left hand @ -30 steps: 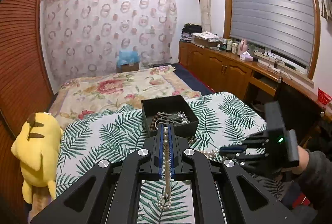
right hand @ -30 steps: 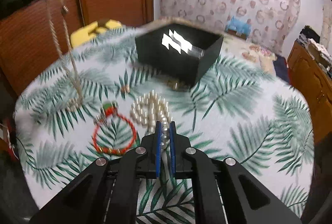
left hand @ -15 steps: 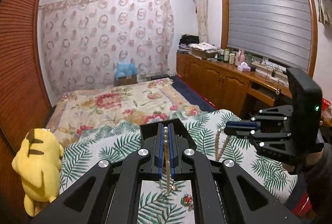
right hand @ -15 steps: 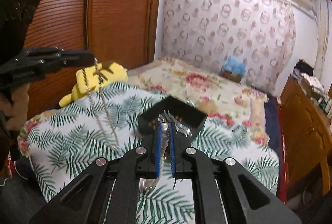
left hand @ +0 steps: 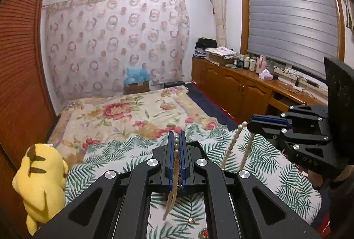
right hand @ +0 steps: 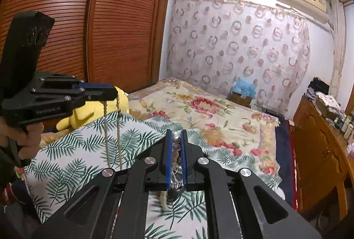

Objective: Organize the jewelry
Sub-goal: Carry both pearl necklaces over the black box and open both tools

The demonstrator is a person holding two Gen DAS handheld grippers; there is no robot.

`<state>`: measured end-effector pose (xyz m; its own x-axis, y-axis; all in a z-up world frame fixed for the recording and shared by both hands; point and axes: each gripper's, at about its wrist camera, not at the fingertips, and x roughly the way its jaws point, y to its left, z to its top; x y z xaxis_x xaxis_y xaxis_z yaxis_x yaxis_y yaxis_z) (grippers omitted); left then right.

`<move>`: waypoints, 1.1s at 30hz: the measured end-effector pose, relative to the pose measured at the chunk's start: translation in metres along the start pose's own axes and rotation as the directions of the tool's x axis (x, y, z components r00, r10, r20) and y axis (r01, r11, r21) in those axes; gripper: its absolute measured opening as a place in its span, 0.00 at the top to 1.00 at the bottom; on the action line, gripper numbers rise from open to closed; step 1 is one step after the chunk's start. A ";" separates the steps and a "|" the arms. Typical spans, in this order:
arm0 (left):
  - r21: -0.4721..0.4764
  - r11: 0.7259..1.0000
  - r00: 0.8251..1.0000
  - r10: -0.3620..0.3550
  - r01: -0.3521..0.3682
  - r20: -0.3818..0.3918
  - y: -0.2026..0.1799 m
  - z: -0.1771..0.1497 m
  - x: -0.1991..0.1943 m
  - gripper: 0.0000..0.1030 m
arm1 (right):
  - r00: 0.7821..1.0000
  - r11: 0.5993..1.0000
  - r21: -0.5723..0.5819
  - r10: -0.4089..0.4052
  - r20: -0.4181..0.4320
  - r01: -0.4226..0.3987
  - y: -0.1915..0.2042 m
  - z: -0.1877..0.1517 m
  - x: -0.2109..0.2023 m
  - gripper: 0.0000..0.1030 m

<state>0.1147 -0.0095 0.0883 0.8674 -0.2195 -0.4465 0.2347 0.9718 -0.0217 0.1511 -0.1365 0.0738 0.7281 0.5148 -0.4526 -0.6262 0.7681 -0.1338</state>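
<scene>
Above the palm-leaf cloth (left hand: 261, 163), seen from the left gripper (left hand: 176, 139), both tools now ride high. A second ago the black box of jewelry lay open just ahead of these fingers; now it has all but dropped from sight behind them and the flowered bedspread (left hand: 132, 110) beyond the cloth fills the view instead. The jaws are pinched tight on a thin pearl strand (left hand: 176, 151), which runs down between them and dangles in a loop over the cloth. To the right of that, over the same cloth, the right gripper (left hand: 251, 125) carries its own pearl necklace (left hand: 232, 146), two lines of beads hanging from its tip. A yellow plush toy (left hand: 39, 181) sits off the cloth's left edge.

From the right gripper's (right hand: 176, 141) camera, its jaws are clamped on larger pearls (right hand: 176, 139) stacked between the blue pads, with more of that necklace bunched below. Left of it over the cloth (right hand: 66, 163), the left gripper (right hand: 114, 92) holds the thin strand (right hand: 111, 128), hanging straight and clear of the fabric.

So the lift has freed both pieces from the cloth. To my eye the next job is lowering each into the box without the loose ends tangling; the long dangling loops look likely to swing and catch.
</scene>
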 end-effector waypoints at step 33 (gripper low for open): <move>-0.003 1.000 0.999 0.002 -0.002 0.040 0.016 0.058 0.055 0.96 | 1.000 0.999 0.044 0.003 0.008 -0.003 -0.059 0.025 0.093 0.92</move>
<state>0.1921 -0.0107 0.1154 0.8847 -0.2210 -0.4105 0.2321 0.9724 -0.0233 0.2625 -0.1240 0.0618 0.7284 0.5201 -0.4461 -0.6157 0.7824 -0.0932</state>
